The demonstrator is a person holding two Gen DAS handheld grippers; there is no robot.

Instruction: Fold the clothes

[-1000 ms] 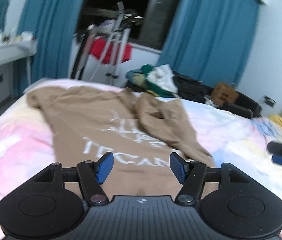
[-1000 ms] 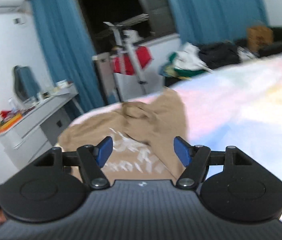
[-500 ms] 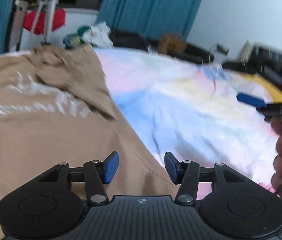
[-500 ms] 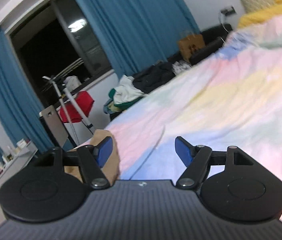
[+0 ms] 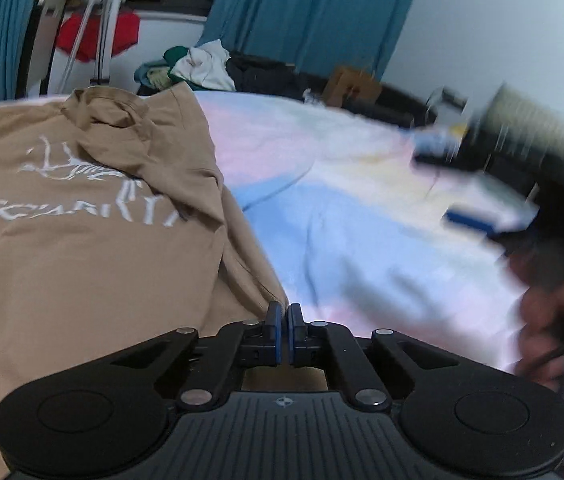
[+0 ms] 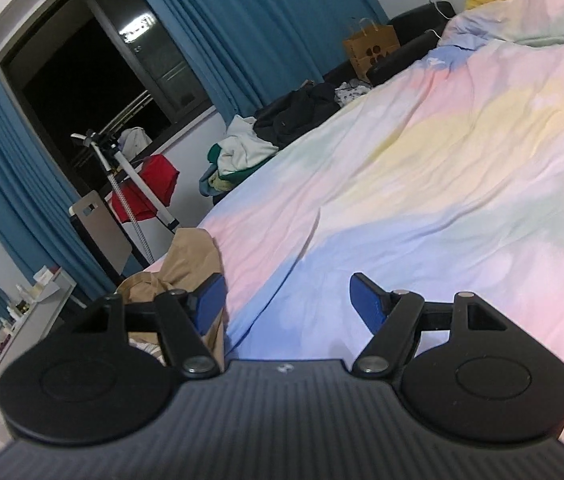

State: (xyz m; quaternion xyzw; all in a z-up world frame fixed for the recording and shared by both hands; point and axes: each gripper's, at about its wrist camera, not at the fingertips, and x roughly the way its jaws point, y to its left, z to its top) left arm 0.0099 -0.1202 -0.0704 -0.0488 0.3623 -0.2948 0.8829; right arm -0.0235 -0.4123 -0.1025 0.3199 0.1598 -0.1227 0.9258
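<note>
Shirt: your tan T-shirt [image 5: 82,248] is lying flat on the bed [image 5: 361,216], filling the left side of the left view, with its white letters facing up. One sleeve is flopping over the letters near the upper left.

Left hand-held gripper: your left hand-held gripper [image 5: 283,316] is squeezing almost shut at the bottom middle of the frame, right at the shirt's lower right edge. It looks like it is pinching that edge, but the cloth between the pads is hard to see.

Right hand-held gripper: your right hand-held gripper [image 6: 287,300] is wide open and holding nothing. It is pointing over the bare rainbow blanket, with only a bit of shirt [image 6: 190,256] showing at its left finger.

What could go wrong: I think the thin edge may be slipping out if you are lifting fast, because so little cloth is in the pinch. The floppy sleeve may be getting folded inside in a lump. Your right side is pointing away from the shirt, so one corner may be dragging.

Pose: your left one is sitting low and level, close to the bed. Your right one is tilting, looking across the bed toward the blue curtains [image 6: 266,32].
</note>
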